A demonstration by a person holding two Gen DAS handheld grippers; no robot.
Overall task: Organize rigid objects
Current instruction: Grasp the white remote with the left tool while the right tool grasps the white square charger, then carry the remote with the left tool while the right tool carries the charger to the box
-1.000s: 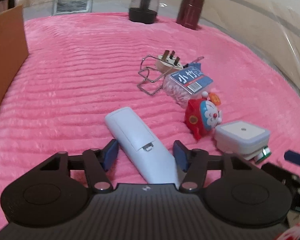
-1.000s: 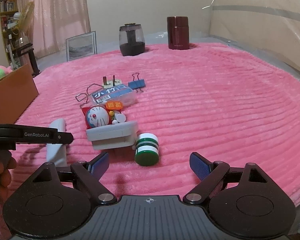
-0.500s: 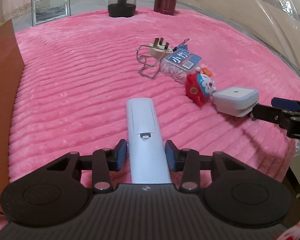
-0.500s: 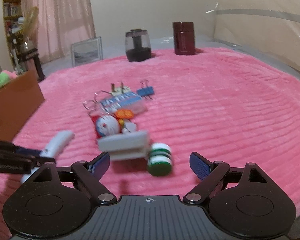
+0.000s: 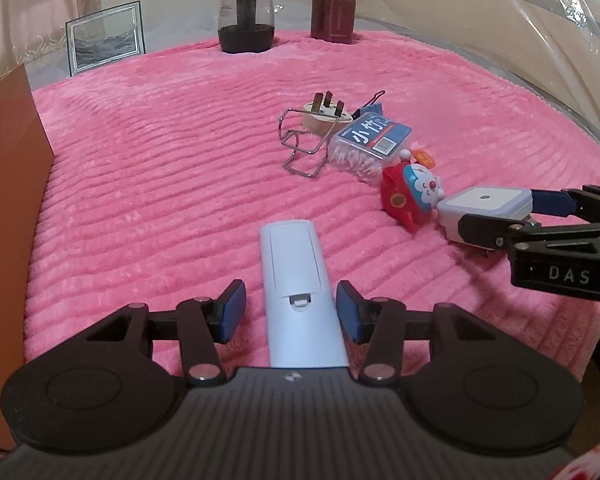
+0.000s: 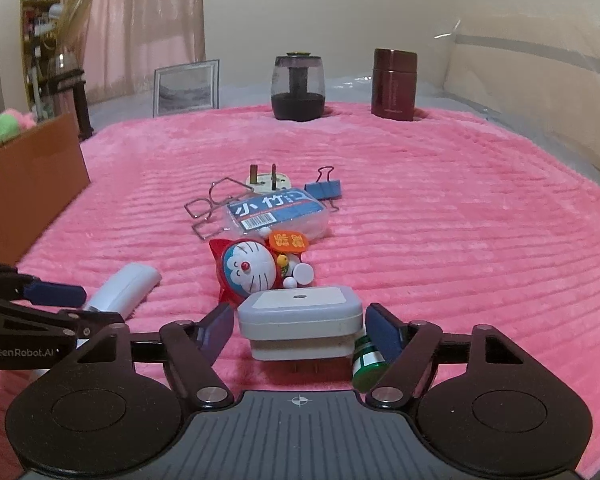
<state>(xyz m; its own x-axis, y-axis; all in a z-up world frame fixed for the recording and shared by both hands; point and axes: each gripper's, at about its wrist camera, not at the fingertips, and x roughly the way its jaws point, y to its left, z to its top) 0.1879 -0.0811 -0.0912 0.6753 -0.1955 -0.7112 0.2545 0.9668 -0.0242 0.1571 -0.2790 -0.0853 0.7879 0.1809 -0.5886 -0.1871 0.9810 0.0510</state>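
Item 1: white remote (image 5: 296, 292), lower centre, lay lengthwise between my left claw (image 5: 290, 312) pads, gaps either side, jaws just reopening. Item 2: grey adapter (image 6: 300, 320), lower centre, bracketed by my right claw (image 6: 298, 330), jaws just closing, contact unclear; aligned for pickup, I judged.

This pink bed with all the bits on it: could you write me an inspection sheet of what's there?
Surface: pink blanket, ribbed.
Job's things: white remote, square white adapter, cartoon toy, swab box, plug, binder clip, wire rack, green-white roll.
Clutter: nothing seen.
Grippers: left gripper open, fingers straddling remote; right gripper just closing around adapter, gaps visible.
Cables: nothing seen.
Surroundings: cardboard box, picture frame, dark jar, maroon canister.
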